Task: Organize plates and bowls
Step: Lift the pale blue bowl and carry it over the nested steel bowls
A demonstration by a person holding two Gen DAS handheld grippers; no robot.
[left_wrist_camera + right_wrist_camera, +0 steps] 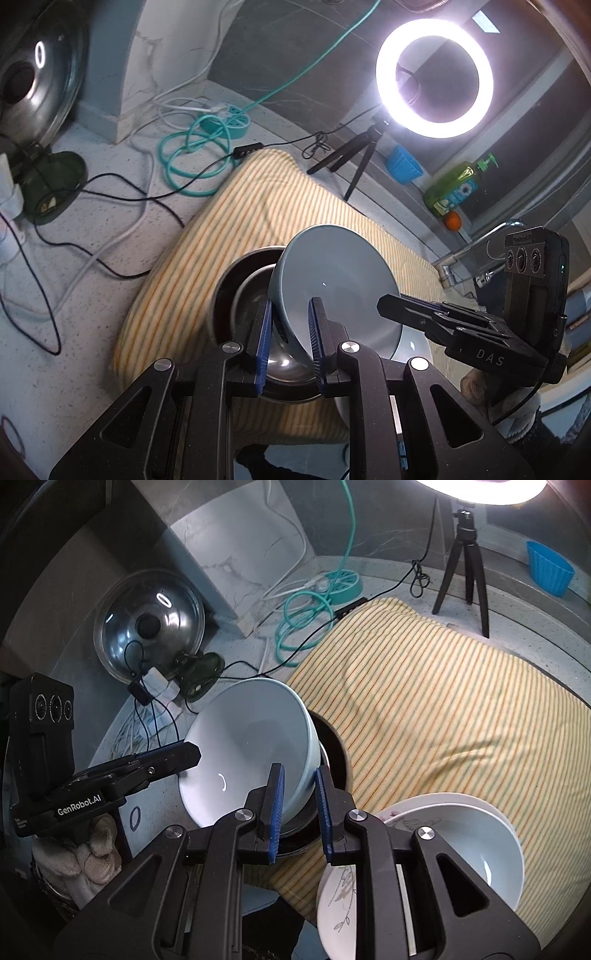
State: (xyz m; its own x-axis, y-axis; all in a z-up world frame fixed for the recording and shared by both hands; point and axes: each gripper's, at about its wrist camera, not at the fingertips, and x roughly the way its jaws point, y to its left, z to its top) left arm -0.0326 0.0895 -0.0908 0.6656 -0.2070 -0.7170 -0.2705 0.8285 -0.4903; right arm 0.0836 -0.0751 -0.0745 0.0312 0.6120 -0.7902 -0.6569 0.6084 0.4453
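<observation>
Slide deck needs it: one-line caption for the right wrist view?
Both grippers, right gripper and left gripper, clamp opposite rims of a pale blue bowl above a steel bowl on striped cloth.

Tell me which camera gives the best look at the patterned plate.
The right wrist view: the patterned plate lies near the bottom right on the striped cloth, holding a white bowl. The left wrist view shows nothing clearly identifiable as that plate.
</observation>
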